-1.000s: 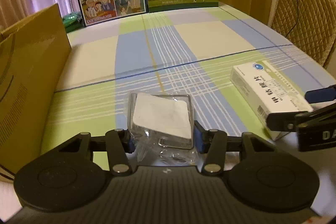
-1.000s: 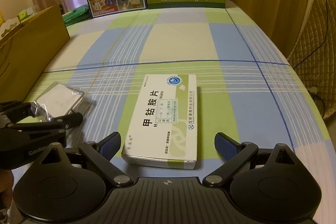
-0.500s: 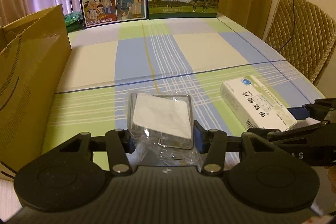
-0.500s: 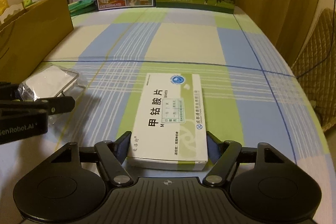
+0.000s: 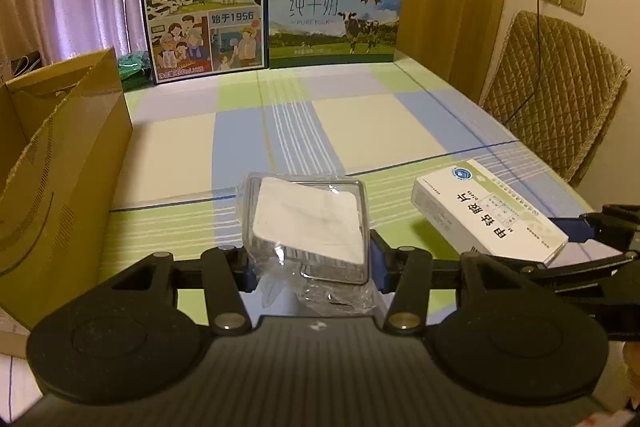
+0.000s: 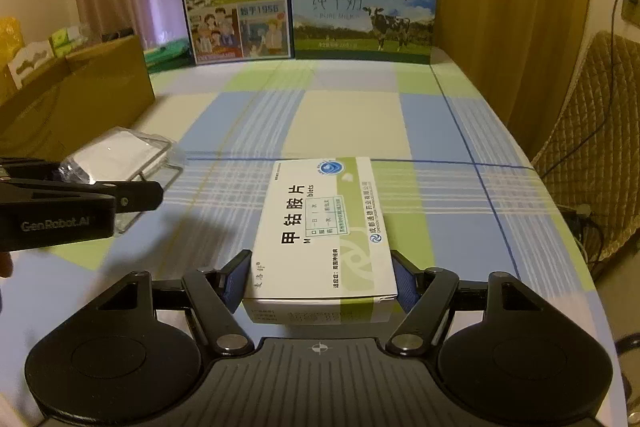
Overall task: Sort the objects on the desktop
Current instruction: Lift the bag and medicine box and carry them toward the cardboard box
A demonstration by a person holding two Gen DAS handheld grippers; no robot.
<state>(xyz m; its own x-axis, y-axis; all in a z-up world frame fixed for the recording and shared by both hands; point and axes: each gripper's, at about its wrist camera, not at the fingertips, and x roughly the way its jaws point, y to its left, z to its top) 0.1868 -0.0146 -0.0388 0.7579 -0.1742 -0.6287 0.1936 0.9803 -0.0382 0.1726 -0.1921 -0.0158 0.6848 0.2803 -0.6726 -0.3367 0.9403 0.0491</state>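
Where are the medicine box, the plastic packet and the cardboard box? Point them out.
medicine box (image 6: 324, 227): right wrist view, printed top face.
plastic packet (image 5: 308, 223): left wrist view, white pad inside.
cardboard box (image 5: 68, 163): left wrist view, near side wall.

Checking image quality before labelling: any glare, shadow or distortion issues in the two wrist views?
Left wrist view: warm dim light, glare on the plastic-wrapped pack, fisheye bends the cardboard box. Right wrist view: print on the medicine box is sharp, a soft shadow of the left gripper falls on the tablecloth, corners vignette black.
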